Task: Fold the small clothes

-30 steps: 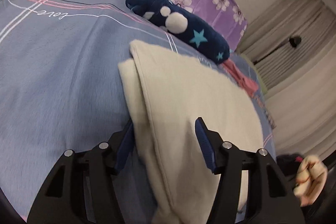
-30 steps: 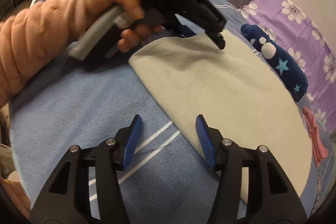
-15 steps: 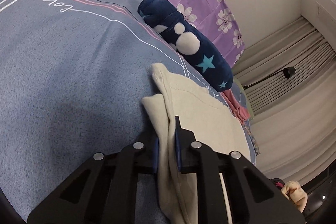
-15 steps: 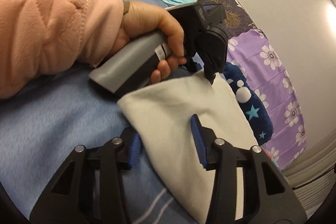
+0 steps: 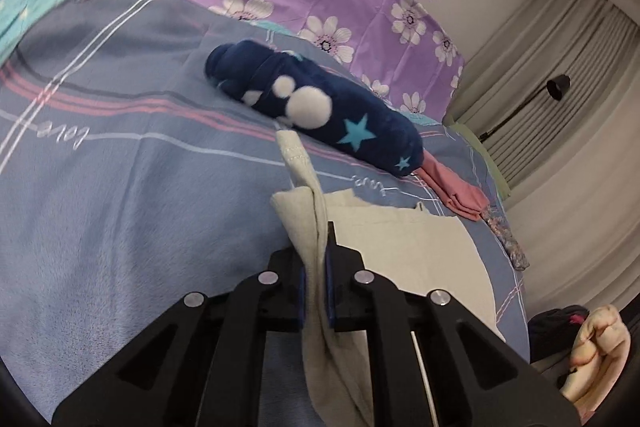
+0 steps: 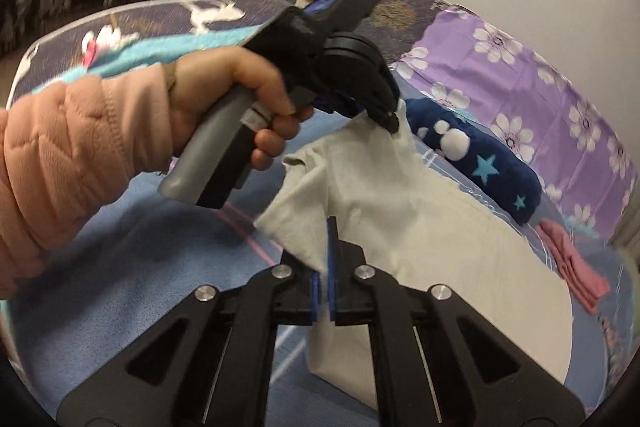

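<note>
Since 1.0 s ago both the left gripper (image 5: 315, 291) and right gripper (image 6: 325, 293) have clamped the cream garment (image 6: 420, 227), lifting its edge.

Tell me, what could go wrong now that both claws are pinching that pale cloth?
The left gripper and right gripper each hold only a thin edge of the cream garment, so it might slip out mid-fold. Lifted cloth could also sweep into the navy star-print roll lying close beside it.

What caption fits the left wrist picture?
Left gripper pinching cream cloth above the blue bedspread.
</note>
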{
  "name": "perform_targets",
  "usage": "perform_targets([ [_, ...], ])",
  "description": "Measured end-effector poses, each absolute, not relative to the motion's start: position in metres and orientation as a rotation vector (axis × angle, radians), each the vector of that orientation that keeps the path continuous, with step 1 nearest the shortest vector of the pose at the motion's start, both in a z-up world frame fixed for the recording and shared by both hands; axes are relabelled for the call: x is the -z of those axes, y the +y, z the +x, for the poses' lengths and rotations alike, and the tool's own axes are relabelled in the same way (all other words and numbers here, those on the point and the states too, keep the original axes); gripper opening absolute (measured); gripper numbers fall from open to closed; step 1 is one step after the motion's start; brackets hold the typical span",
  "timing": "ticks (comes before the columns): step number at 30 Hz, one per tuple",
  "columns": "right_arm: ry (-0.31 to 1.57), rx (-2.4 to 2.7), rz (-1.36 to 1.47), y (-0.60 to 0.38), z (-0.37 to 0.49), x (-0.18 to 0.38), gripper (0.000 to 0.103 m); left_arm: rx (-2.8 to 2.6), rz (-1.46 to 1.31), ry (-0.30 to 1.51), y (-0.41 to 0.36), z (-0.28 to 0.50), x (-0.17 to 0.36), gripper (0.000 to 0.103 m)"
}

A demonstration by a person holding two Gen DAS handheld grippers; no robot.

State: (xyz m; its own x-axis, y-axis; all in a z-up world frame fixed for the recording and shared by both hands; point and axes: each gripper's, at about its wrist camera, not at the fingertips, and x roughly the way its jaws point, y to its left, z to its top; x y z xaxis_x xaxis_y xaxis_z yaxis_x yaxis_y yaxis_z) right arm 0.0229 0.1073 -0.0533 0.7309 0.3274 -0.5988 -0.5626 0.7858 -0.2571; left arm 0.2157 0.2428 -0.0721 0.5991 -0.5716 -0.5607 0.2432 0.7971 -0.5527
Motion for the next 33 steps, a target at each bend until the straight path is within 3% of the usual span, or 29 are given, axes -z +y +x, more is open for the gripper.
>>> perform_targets([
  [16,0.593,-0.389,-0.031,-0.054,0.033,0.026,0.003,0.515,-0.213,0.783,0.094,0.221,-0.004,0.007],
  [33,0.682,-0.289,0.301,-0.206,0.033,0.075,0.003,0.563,0.031,0.906,-0.1,0.236,0.025,0.007],
])
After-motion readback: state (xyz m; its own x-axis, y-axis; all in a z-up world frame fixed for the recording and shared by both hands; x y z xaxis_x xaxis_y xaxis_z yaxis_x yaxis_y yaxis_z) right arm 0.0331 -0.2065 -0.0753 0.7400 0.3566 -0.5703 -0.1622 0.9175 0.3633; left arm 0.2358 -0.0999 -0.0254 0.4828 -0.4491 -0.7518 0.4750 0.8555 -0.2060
